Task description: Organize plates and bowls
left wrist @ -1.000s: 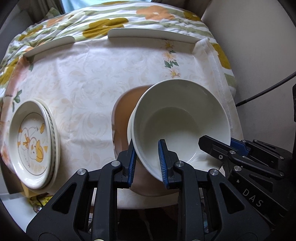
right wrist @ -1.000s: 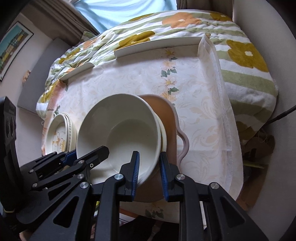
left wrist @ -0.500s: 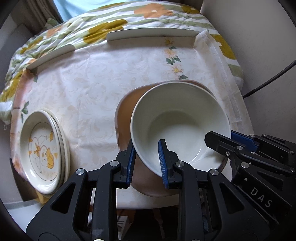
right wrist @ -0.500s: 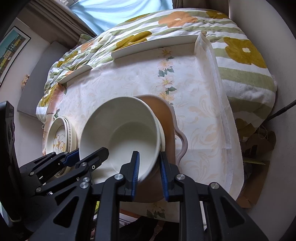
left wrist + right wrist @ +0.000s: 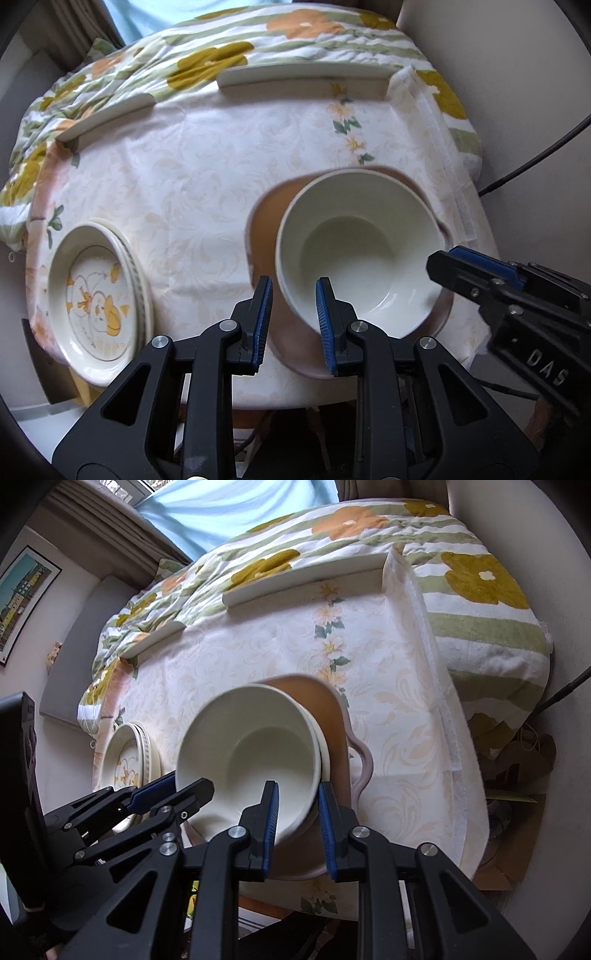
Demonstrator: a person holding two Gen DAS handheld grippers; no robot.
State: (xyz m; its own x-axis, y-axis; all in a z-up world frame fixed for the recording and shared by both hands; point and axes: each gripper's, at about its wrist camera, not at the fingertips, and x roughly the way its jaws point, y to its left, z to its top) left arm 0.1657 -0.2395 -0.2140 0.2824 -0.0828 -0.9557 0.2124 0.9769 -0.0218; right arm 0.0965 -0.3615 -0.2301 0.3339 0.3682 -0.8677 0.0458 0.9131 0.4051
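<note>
A cream bowl point(image 5: 358, 247) is nested on another cream bowl, whose rim shows in the right wrist view point(image 5: 325, 749), on a brown handled dish point(image 5: 264, 221). My left gripper point(image 5: 293, 321) has its fingers on either side of the top bowl's near-left rim, with gaps between pads and rim. My right gripper point(image 5: 297, 819) straddles the near-right rim point(image 5: 295, 812) the same way. It also shows in the left wrist view point(image 5: 476, 269). A stack of cream plates with a cartoon print point(image 5: 96, 299) lies at the table's left edge.
The table carries a pale floral cloth point(image 5: 207, 177). Two white raised rails point(image 5: 306, 79) run along its far edge, with a flowered blanket point(image 5: 236, 55) behind. A wall and a black cable point(image 5: 535, 158) are on the right. Brown paper point(image 5: 517, 760) lies on the floor.
The top bowl has settled level into the lower bowl. Both grippers have widened slightly around its rim, and both cameras have pulled back and up a little.
</note>
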